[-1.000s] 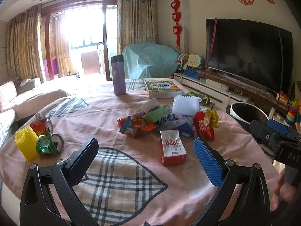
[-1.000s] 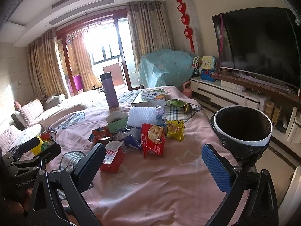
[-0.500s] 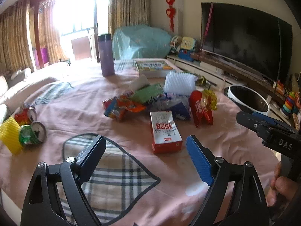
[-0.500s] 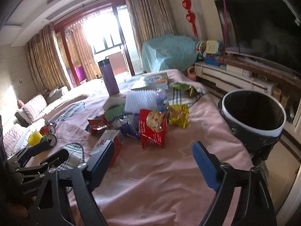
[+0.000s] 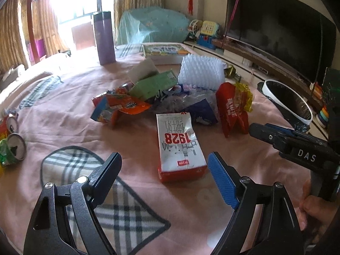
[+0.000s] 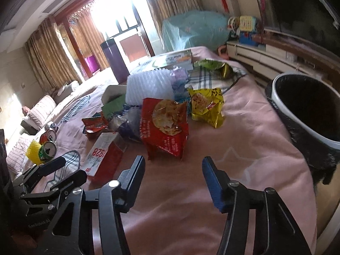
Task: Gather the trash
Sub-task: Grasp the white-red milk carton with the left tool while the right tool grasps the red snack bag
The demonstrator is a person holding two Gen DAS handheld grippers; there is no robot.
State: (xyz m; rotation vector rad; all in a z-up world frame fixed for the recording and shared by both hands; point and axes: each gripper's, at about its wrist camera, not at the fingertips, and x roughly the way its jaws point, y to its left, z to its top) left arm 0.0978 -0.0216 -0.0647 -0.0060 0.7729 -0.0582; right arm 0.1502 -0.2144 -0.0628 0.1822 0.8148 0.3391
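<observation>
A pile of trash lies on the pink tablecloth (image 5: pixel 63 114). A red and white carton marked 1928 (image 5: pixel 180 146) lies flat just ahead of my open, empty left gripper (image 5: pixel 163 165); it also shows in the right wrist view (image 6: pixel 102 155). A red snack bag (image 6: pixel 164 127) stands just ahead of my open, empty right gripper (image 6: pixel 173 166). A yellow snack bag (image 6: pixel 206 106), an orange wrapper (image 5: pixel 119 108), a green box (image 5: pixel 153 84) and white foam netting (image 5: pixel 200 72) lie behind. A black-lined bin (image 6: pixel 308 108) stands off the table's right edge.
Crushed cans (image 5: pixel 12 146) and a yellow foam sleeve (image 6: pixel 34 153) lie at the table's left. A purple flask (image 5: pixel 104 38) and a book (image 5: pixel 165 52) stand at the back. A TV (image 5: pixel 276 27) and its cabinet are to the right.
Both grippers have moved forward and down toward the trash pile. The left now sits close behind the 1928 carton, the right close behind the red snack bag. Both stay open.
</observation>
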